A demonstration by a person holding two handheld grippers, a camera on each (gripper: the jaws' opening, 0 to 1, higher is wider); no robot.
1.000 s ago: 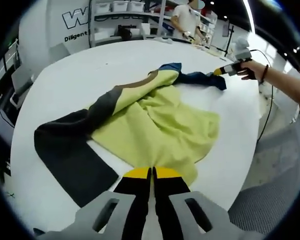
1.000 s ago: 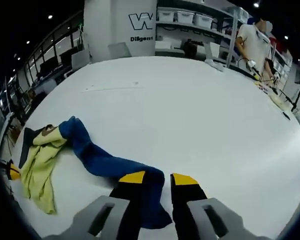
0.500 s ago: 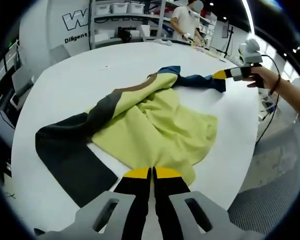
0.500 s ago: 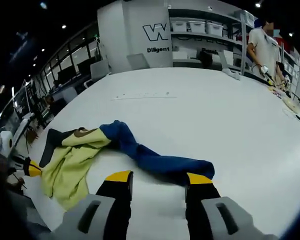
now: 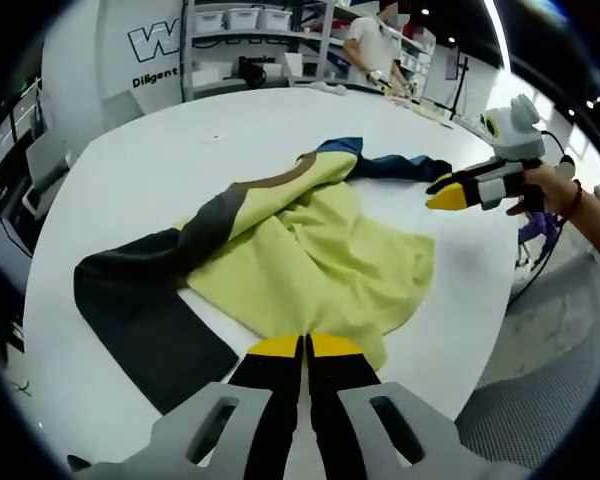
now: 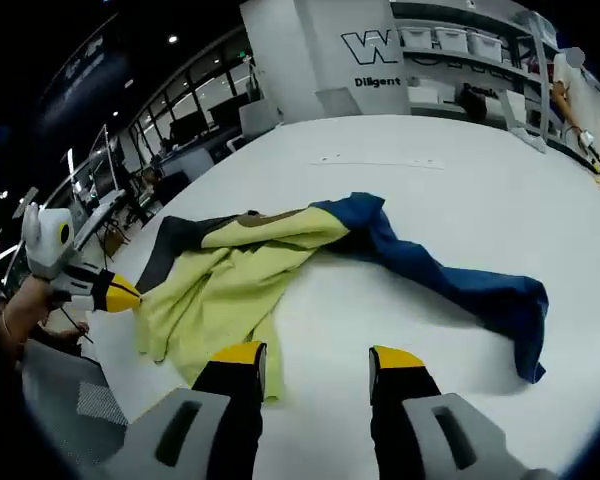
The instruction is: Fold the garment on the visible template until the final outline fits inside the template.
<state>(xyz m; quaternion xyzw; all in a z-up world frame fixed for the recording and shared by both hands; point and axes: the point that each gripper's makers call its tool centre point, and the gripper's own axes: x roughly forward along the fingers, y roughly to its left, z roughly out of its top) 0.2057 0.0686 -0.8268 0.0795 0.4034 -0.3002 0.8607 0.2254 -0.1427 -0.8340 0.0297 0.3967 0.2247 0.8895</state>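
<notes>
A garment lies crumpled on the round white table (image 5: 130, 170). It has a yellow-green body (image 5: 320, 250), a dark grey sleeve (image 5: 140, 310) and a blue sleeve (image 5: 400, 165). My left gripper (image 5: 303, 346) is shut on the yellow hem at the table's near edge. In the right gripper view the left gripper (image 6: 120, 294) holds that hem at the far left. My right gripper (image 6: 317, 358) is open with bare table between its jaws. The blue sleeve (image 6: 460, 285) lies stretched out to its right, untouched. The right gripper (image 5: 448, 192) hovers beside the blue sleeve's end, held by a hand.
Shelves with bins (image 5: 240, 15) and a standing person (image 5: 370, 45) are beyond the table's far side. A short thin mark (image 6: 380, 162) sits on the tabletop. Grey textured flooring (image 5: 550, 330) lies past the right table edge. Desks and chairs (image 6: 195, 155) line the room.
My right gripper has opened, let go of the blue sleeve's end and pulled back from it. The sleeve now rests flat. The left gripper has kept its hold on the hem.
</notes>
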